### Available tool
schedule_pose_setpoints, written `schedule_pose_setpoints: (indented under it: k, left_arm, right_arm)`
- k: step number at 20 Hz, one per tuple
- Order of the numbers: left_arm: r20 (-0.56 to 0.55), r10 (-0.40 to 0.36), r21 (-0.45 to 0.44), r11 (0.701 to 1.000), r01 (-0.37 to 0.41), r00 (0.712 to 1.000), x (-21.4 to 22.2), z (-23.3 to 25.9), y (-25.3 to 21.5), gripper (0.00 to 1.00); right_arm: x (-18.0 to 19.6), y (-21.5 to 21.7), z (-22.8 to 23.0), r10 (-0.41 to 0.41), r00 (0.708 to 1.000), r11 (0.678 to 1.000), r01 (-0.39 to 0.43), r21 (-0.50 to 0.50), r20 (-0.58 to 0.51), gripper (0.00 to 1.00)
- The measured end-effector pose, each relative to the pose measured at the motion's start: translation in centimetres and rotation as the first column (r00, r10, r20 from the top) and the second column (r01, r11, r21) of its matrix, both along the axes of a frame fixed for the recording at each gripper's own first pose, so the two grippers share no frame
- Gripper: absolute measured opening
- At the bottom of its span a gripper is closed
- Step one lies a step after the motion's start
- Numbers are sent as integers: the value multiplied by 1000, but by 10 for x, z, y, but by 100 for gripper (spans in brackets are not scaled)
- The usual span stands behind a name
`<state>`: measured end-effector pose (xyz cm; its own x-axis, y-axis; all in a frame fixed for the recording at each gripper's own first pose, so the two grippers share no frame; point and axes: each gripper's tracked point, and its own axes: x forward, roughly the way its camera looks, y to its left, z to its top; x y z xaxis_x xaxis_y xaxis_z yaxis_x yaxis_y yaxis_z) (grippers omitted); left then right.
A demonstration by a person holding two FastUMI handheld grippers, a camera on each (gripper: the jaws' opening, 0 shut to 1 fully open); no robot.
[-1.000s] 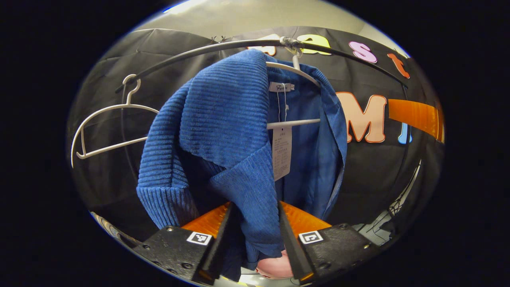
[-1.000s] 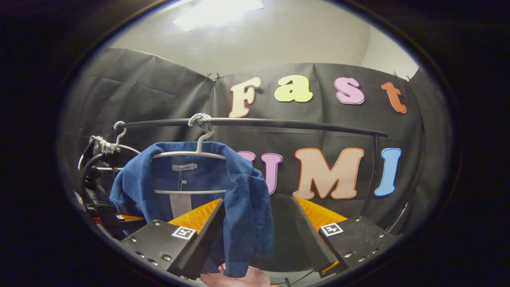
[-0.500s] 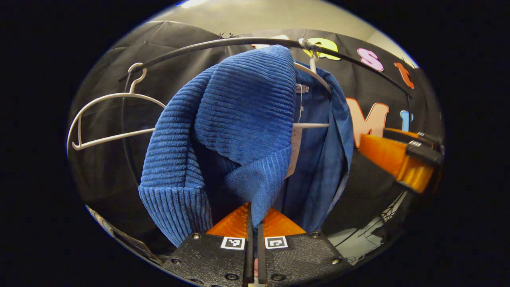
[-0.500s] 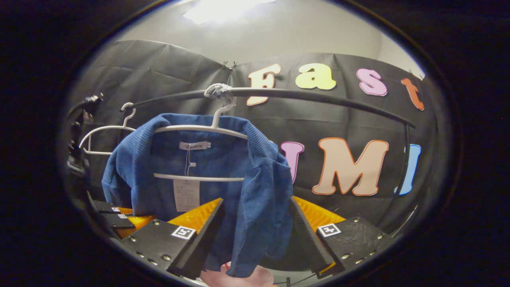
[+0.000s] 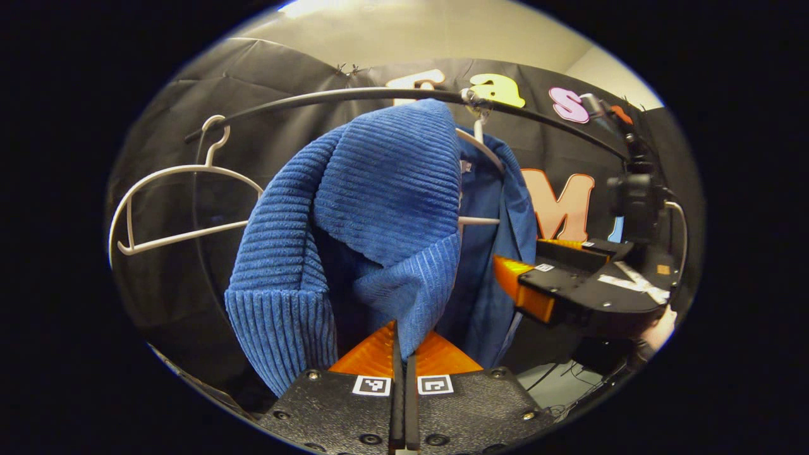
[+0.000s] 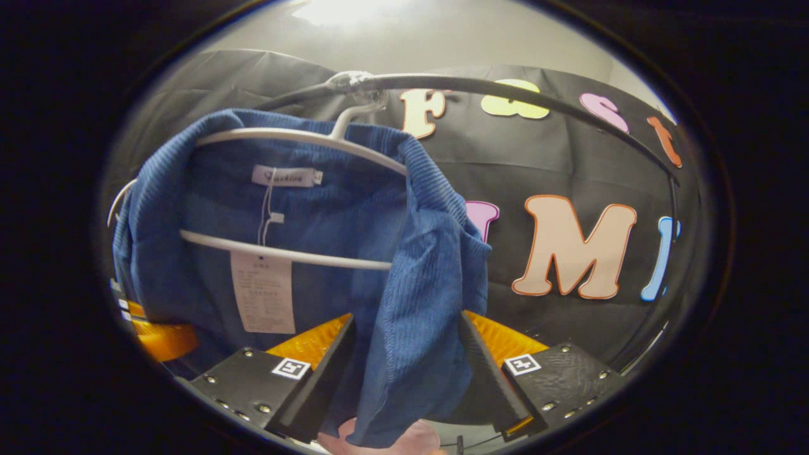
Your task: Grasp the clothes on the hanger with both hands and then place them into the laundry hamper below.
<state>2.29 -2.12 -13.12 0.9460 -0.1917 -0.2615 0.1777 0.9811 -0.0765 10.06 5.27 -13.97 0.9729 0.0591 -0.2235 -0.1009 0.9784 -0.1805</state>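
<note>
Left gripper (image 5: 401,354) fingers pinched together — right gripper (image 6: 404,354) fingers wide apart, level.

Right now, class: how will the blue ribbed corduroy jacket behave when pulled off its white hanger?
Blue ribbed corduroy jacket: probably floppy, since it folds and droops. Its thick ribbing suggests some weight and grip. It may snag the white hanger.

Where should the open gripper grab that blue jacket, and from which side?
I'd grip the front panel hanging off the blue jacket on the shoulder opposite the left gripper, which is shut on its other panel. Come from the front, as the right gripper is: that loose vertical fold already hangs between its open jaws, below the white hanger.
</note>
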Motion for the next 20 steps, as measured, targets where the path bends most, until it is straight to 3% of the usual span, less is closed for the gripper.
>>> schedule_pose_setpoints:
  k: [6, 8, 15, 20]
  left_arm:
    - [60, -2, 50, 999, -1, 998, -9, 20, 5, 0]
    - [73, 10, 47, 999, -13, 997, -12, 27, 9, 0]
    - [124, 81, 37, 996, -86, 989, -20, 54, 38, 0]
    - [164, 173, -16, 985, -173, 971, -23, 80, 70, 2]
  right_arm:
    - [12, -1, -27, -19, 998, 1000, 19, 2, -62, 96]
    - [11, -2, -30, -24, 997, 1000, 24, 0, -73, 82]
    - [6, -15, -35, -66, 992, 997, 62, -34, -110, 13]
    - [4, -32, -26, -98, 990, 994, 93, -61, -102, 10]
